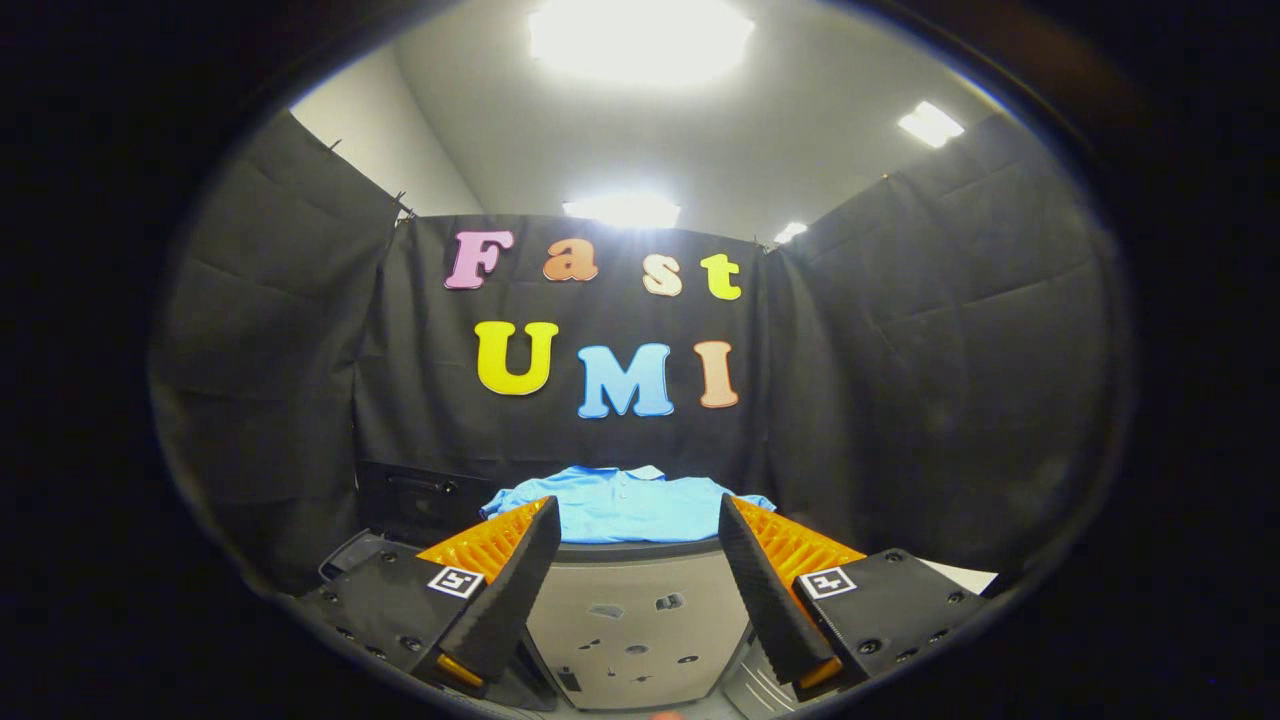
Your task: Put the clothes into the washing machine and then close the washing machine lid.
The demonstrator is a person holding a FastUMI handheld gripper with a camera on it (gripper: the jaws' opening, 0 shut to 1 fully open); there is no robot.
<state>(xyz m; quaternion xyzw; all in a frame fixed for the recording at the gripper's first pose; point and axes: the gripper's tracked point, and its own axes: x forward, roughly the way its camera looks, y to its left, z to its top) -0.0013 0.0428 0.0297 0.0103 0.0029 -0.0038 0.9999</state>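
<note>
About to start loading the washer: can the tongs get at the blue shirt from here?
Probably yes. The tongs are open, and the blue shirt lies spread flat on the grey surface just beyond the fingertips, with nothing between them.

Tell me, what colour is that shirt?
Plain light blue shirt, seen in the gripper view.

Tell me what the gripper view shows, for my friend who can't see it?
A blue shirt lies spread flat on top of a grey washing machine, just beyond the open tongs, whose two fingers stand apart and hold nothing. Black cloth walls surround the booth, with bright ceiling lights above.
</note>
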